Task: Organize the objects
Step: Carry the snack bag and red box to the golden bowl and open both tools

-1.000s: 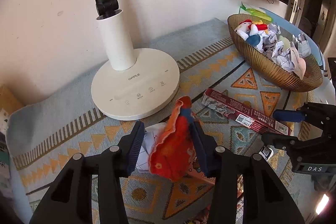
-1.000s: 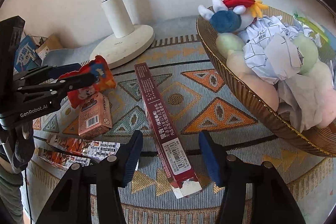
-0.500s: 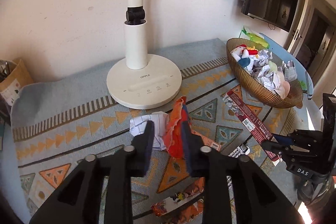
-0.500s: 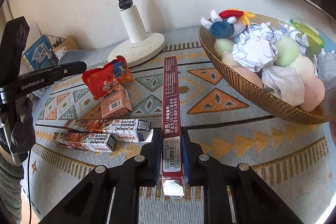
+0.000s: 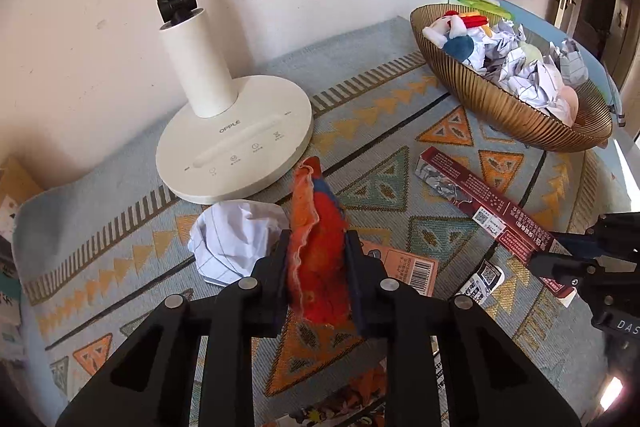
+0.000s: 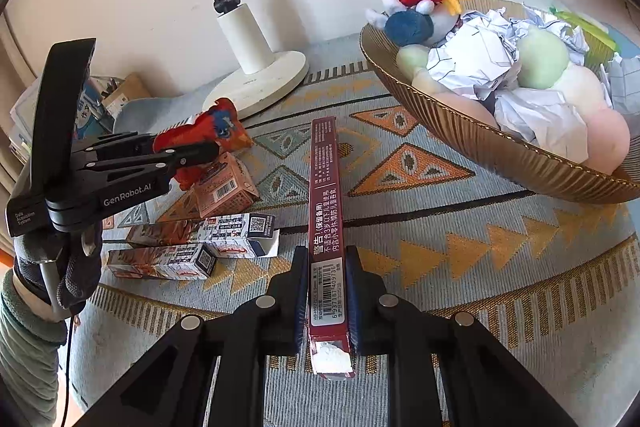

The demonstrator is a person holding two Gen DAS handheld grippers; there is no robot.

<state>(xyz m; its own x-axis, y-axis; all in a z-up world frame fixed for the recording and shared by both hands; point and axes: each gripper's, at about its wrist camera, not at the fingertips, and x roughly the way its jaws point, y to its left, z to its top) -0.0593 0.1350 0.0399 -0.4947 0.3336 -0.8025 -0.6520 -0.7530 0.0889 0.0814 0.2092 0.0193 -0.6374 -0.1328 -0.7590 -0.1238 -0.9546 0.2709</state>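
At the far left of the patterned worktop cloth (image 6: 460,239), left claw (image 5: 317,263) clamped tight on a red-orange snack bag (image 5: 318,247), the bag standing up between the fingers, its lower edge seemingly clear of the cloth. Just left of the bag, a crumpled paper ball (image 5: 236,239) on the cloth, beside the round base of a white lamp (image 5: 236,139). Under and right of the held bag, a small orange carton (image 6: 224,187) lying flat; nearer the front edge, two long printed boxes (image 6: 200,239) side by side. Toward the middle, right claw (image 6: 328,291) pinched shut on the near end of a long maroon box (image 6: 325,195), fingers pressed against both narrow sides, far end pointing away toward the wall; hard to tell whether resting on the cloth or raised. At the right, well apart from both claws, a ribbed golden bowl (image 6: 500,151) heaped with crumpled paper, pale soft balls and a blue plush toy (image 6: 412,23).
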